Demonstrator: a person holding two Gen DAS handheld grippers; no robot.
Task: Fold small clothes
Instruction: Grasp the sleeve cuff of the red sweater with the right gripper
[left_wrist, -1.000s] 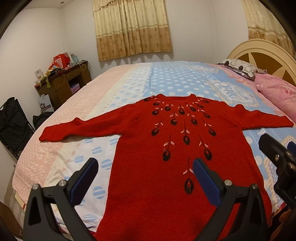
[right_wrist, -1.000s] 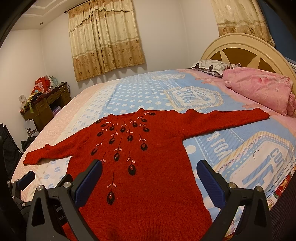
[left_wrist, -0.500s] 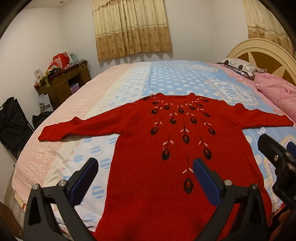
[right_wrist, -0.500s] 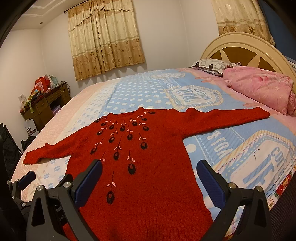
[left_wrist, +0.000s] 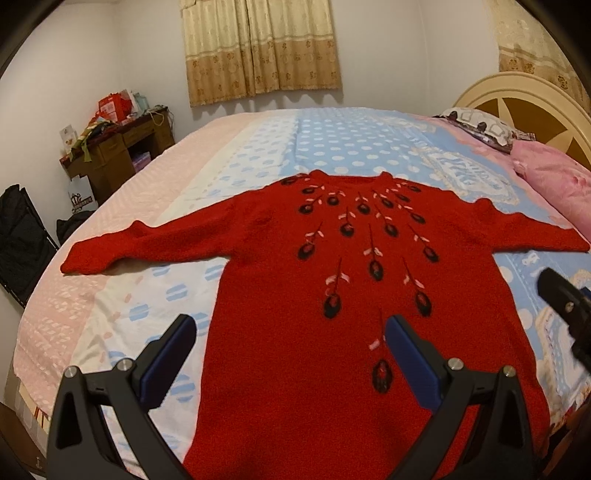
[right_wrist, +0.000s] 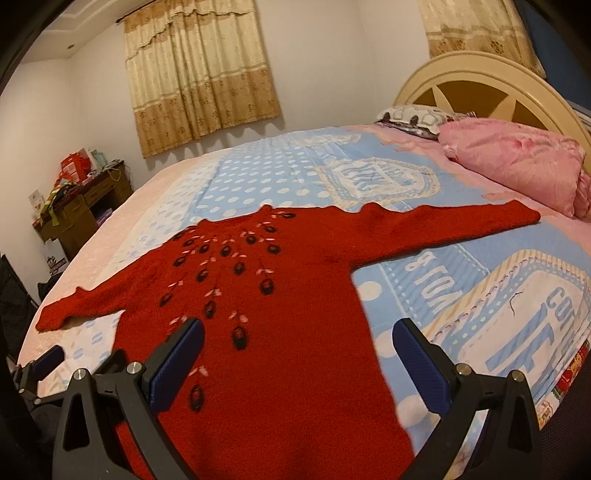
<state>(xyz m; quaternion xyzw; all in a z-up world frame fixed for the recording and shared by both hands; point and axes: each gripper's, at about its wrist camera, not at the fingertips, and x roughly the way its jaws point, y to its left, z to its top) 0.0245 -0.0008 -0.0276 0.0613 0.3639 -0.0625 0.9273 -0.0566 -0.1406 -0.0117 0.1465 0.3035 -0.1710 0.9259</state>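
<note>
Sweater (left_wrist: 314, 369) in red knit is laid flat on the bed (left_wrist: 332, 147), front up, with its neckline turned toward the far side and its hem toward the cameras. Both sleeves are spread out to the sides: one sleeve (left_wrist: 147, 247) is stretched toward the pink edge of the bedspread, the other sleeve (right_wrist: 443, 225) is stretched toward a pink pillow (right_wrist: 517, 166) near the headboard (right_wrist: 480, 85). Dark teardrop shapes with pink flecks are fanned out below the neckline. The left gripper (left_wrist: 291, 362) is held above the lower body of the sweater, its blue-padded fingers (left_wrist: 166, 362) spread wide with nothing between them. The right gripper (right_wrist: 295, 365) is held likewise over the hem region nearer the sweater's right-hand edge, its fingers (right_wrist: 421, 369) parted and nothing grasped. In the left wrist view, part of the right gripper is seen at the right edge; in the right wrist view, a blue tip of the left gripper is seen at the lower left. Curtains (left_wrist: 258, 48) are hung on the far wall, and a cluttered wooden desk (left_wrist: 118, 155) is placed beside the bed.
</note>
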